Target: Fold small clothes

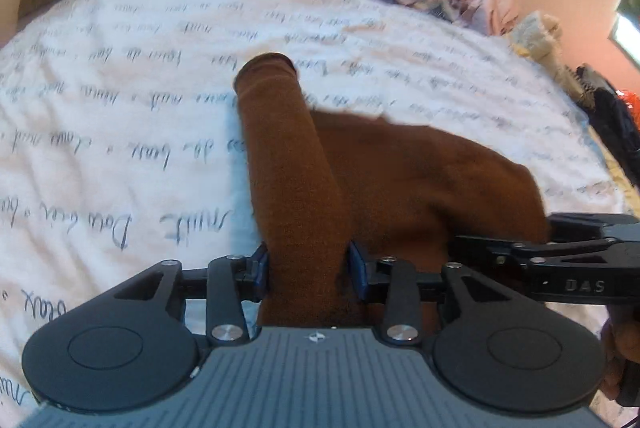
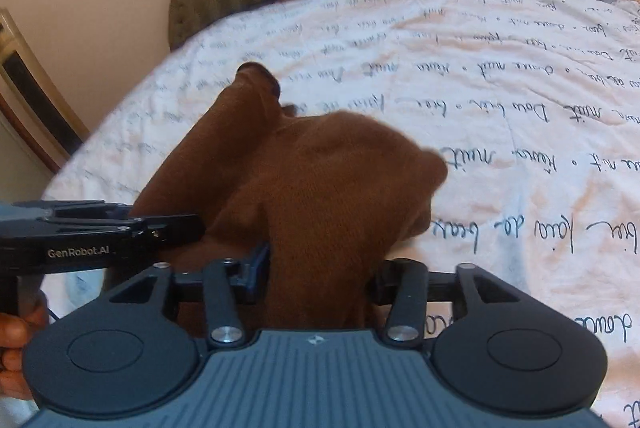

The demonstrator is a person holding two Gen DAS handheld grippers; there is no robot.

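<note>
Left wrist view showed the left gripper (image 1: 307,268) with its jaws closed around a sleeve of the brown garment (image 1: 420,180) on the bed cover (image 1: 120,88), while the right gripper (image 2: 320,268) clasped another bunched part.

- A small brown knit garment (image 1: 420,180) lies on the white bedcover printed with handwriting, at its near side.
- One tubular part (image 1: 280,148), a sleeve or leg, stretches straight toward the far side, its open cuff at the far end.
- The wider body is bunched and rumpled to the right of that tube.
- In the right wrist view the fabric (image 2: 320,196) humps up in soft folds.
</note>
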